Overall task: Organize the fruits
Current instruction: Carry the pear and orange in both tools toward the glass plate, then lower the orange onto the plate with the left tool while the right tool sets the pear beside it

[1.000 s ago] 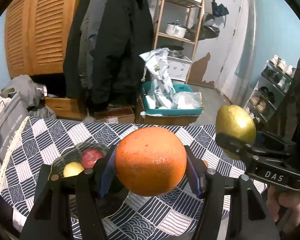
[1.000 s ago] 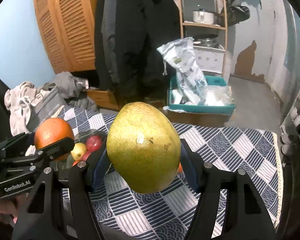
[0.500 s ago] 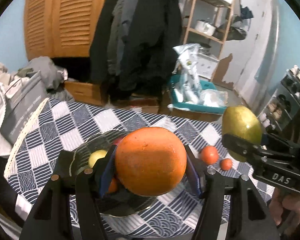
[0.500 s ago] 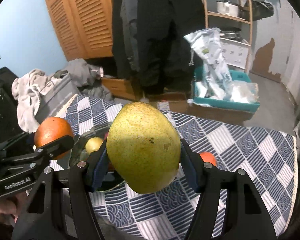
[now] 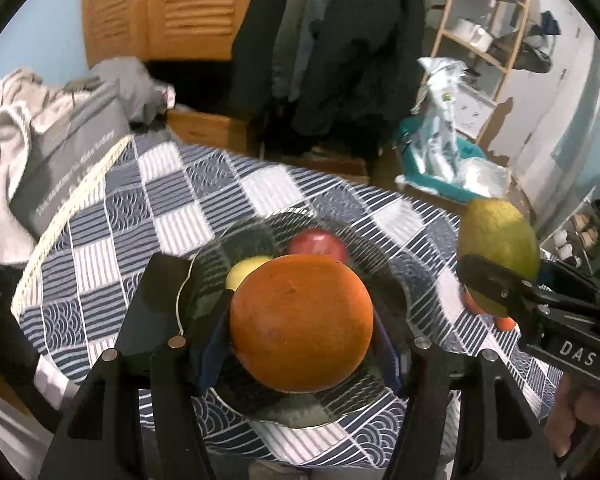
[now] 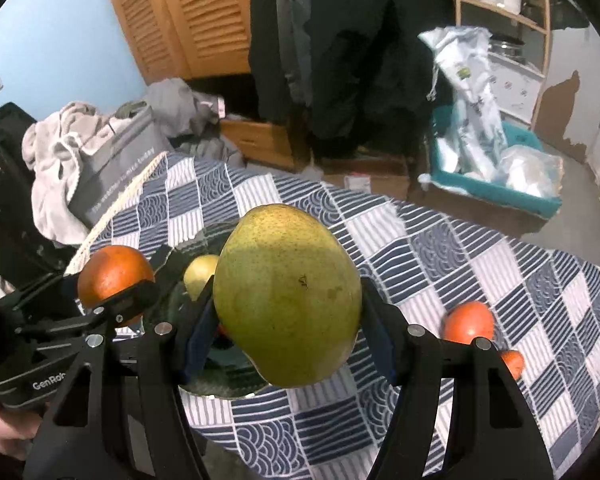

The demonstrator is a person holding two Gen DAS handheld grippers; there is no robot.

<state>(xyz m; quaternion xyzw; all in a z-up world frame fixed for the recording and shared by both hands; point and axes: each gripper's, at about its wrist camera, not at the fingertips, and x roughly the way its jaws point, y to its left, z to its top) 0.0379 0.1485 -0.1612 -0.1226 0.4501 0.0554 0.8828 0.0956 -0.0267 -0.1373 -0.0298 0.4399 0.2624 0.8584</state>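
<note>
Left gripper (image 5: 300,344) clamps the orange (image 5: 301,323); right gripper (image 6: 288,320) clamps the pear (image 6: 287,294), both above the glass bowl (image 5: 204,268). I should lower each into a free spot beside the red apple (image 5: 317,243) before releasing.

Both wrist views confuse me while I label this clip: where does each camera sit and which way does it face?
Left wrist: on the left gripper, looking down along its fingers past the held orange to the glass plate; the right gripper shows at right.
Right wrist: on the right gripper, behind the held pear, facing the checked tablecloth; the left gripper shows at left.
Shared: plate, both held fruits, tablecloth.
</note>
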